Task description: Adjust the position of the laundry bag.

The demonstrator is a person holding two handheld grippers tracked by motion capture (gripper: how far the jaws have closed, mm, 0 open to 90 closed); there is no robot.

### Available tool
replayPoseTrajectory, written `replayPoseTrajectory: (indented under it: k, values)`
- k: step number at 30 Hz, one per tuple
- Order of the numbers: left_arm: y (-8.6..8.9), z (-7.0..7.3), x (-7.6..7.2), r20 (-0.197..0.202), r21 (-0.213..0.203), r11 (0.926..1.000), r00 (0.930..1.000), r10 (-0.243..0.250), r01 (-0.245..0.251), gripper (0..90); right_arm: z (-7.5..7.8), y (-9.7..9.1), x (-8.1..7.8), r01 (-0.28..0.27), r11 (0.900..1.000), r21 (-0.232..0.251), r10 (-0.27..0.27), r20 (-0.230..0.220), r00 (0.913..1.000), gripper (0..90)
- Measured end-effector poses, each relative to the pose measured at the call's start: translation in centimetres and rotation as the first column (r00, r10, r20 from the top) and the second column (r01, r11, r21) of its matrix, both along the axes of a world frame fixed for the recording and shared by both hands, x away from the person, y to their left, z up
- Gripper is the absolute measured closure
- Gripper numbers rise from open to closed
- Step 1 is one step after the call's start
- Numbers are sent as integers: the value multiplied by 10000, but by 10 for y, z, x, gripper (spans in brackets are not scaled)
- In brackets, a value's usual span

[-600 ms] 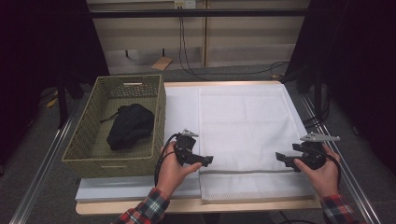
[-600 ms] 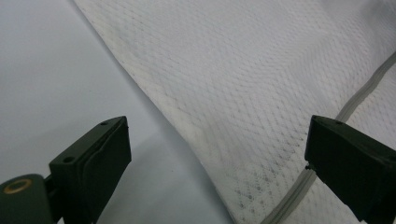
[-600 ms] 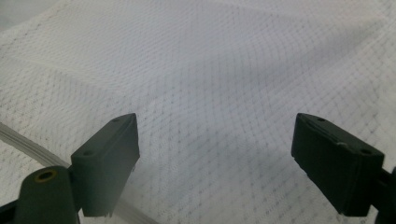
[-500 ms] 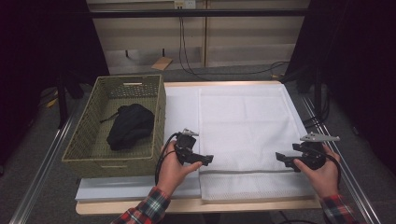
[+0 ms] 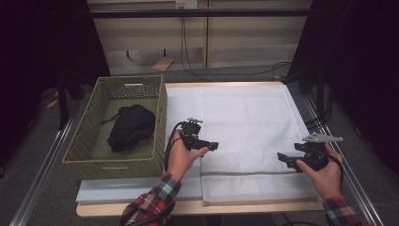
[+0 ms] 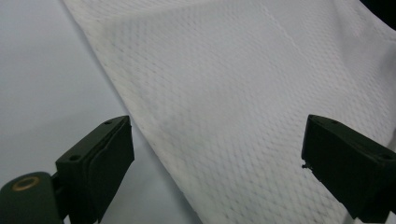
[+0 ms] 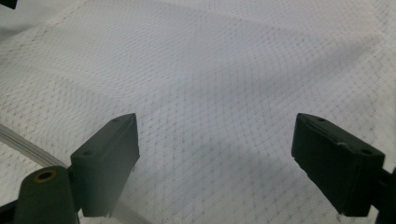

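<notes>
sleeves (image 5: 153,200): red plaid flannel (both arms)
grippers: black, left gripper (image 5: 212,146), right gripper (image 5: 281,158)
plate (image 5: 322,138): grey, three-cornered
cable (image 5: 168,147): black

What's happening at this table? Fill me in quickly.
A person holds a pair of tongs in each hand above a white mesh bag spread flat on the table. The left tongs hover at the bag's left edge, the right tongs near its grey zipper strip. Both are open and grip nothing. A black garment lies in the woven basket at the left.
</notes>
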State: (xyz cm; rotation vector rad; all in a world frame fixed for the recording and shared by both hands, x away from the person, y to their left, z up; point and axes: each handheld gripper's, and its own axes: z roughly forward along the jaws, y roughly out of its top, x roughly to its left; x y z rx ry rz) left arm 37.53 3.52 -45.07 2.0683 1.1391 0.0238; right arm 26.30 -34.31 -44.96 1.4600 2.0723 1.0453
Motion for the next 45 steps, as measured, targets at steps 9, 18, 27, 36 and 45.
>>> replayPoseTrajectory:
  k: [9,18,27,36,45]
  values:
    - [-4,4,31,-44,51,9994,9994,356,-356,154,0,2,4,-114,9999,14,114,103,9999,154]
    - [-12,-3,62,25,355,9954,9960,895,-895,221,0,6,5,-290,9996,-39,290,140,9995,154]
    - [-10,-14,84,-270,498,9921,9928,1169,-1155,322,1,8,4,-358,9994,-36,358,126,9993,155]
    - [-13,-23,91,-284,574,9907,9918,1248,-1230,435,1,7,4,-350,9994,-42,350,121,9993,155]
    - [-18,-20,94,-753,950,9882,9889,1278,-1205,683,1,7,6,-395,9992,-70,396,147,9991,155]
